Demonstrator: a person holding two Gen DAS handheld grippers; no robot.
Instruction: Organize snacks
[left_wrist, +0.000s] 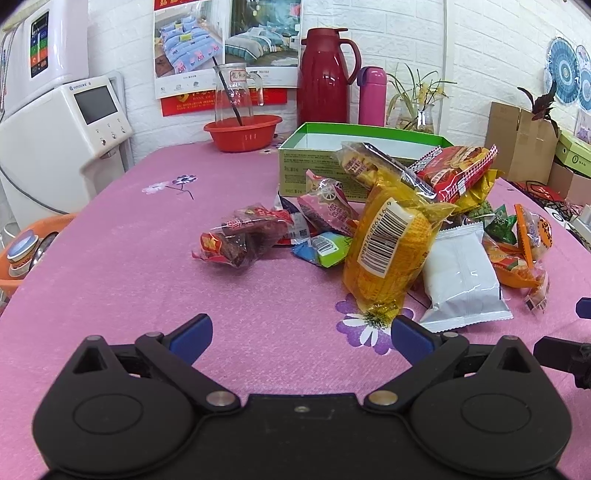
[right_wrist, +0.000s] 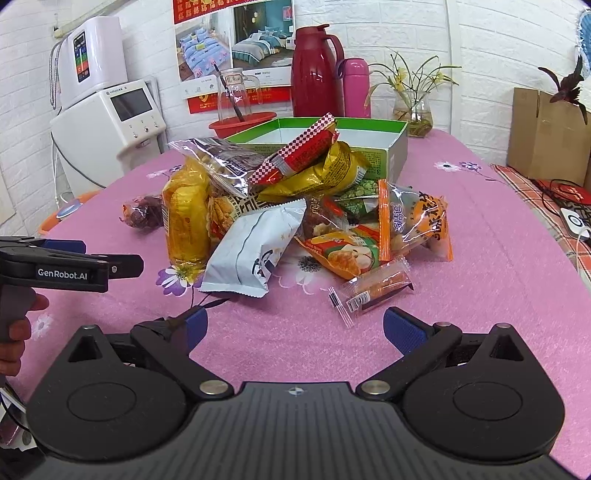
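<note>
Nearest in the left wrist view, the left gripper (left_wrist: 301, 334) is seen with its blue-padded fingers (left_wrist: 194, 332) spread wide and nothing between them, held low over the pink flowered bench (left_wrist: 147, 258). Just ahead of the right-hand finger, the bottom seal of a yellow cake packet (left_wrist: 388, 254) is found, leaning up against the snack pile; a white pouch (left_wrist: 461, 273) lies just beside it. Further left, a clear packet of dark red fruit (left_wrist: 240, 240) is set apart from the heap.

In the right wrist view, the right gripper (right_wrist: 293, 328) is likewise shown wide and empty. A small clear-wrapped orange bar (right_wrist: 373, 291) lies just ahead, slightly right of the gap between the fingers. Beyond it the snack pile (right_wrist: 306, 206) is heaped, packets overlapping so that the lower ones are largely hidden. The left gripper's body is seen at the left edge, with part of a hand (right_wrist: 18, 332) cut off by the frame.

Behind the pile an open green box (right_wrist: 391, 147) stands; its floor is not visible. Furthest back, a red basin (left_wrist: 242, 133), a red jug (left_wrist: 325, 77) and a pink flask (left_wrist: 372, 96) are lined along the white wall.
</note>
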